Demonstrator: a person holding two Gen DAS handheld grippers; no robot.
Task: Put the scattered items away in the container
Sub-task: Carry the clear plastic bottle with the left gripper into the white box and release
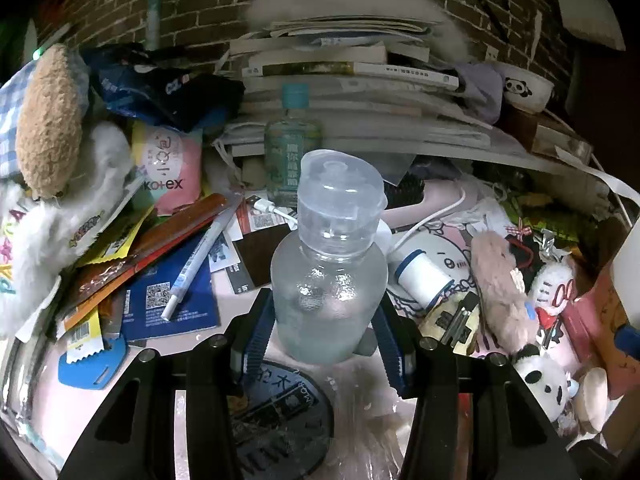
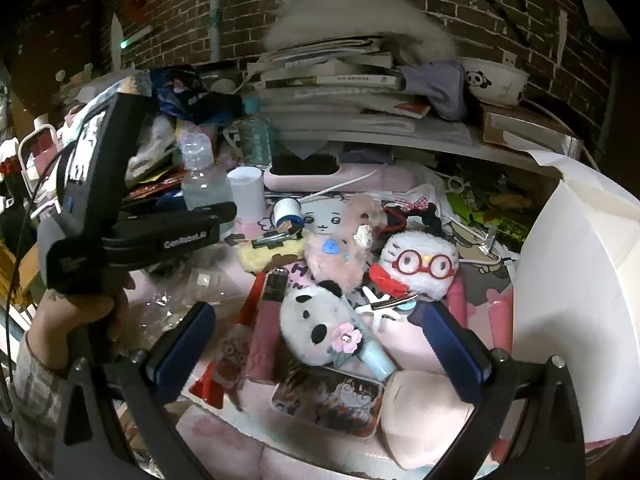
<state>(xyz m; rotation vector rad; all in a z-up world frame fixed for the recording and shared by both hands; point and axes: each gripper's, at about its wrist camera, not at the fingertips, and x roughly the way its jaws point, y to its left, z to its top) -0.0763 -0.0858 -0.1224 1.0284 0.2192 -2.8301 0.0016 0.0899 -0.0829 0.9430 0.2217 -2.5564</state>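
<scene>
My left gripper [image 1: 324, 320] is shut on a clear plastic bottle [image 1: 328, 280] with a flip cap, its blue pads [image 1: 260, 320] pressing the lower body from both sides. The bottle stands upright over the cluttered pink table. In the right wrist view the same bottle [image 2: 204, 184] shows at the left, with the left gripper [image 2: 224, 212] held by a person's hand [image 2: 92, 312]. My right gripper [image 2: 316, 320] stands wide open above a panda plush [image 2: 308, 320], touching nothing. A white container [image 2: 568, 280] stands at the right.
Around the panda lie a white plush with red glasses [image 2: 420, 264], a pink plush [image 2: 340, 248], a picture tin [image 2: 328, 400] and hair clips. Packets, a pen [image 1: 196, 264] and a green bottle [image 1: 292, 148] crowd the left. A stack of books [image 2: 340, 80] and a panda bowl [image 2: 492, 80] sit behind.
</scene>
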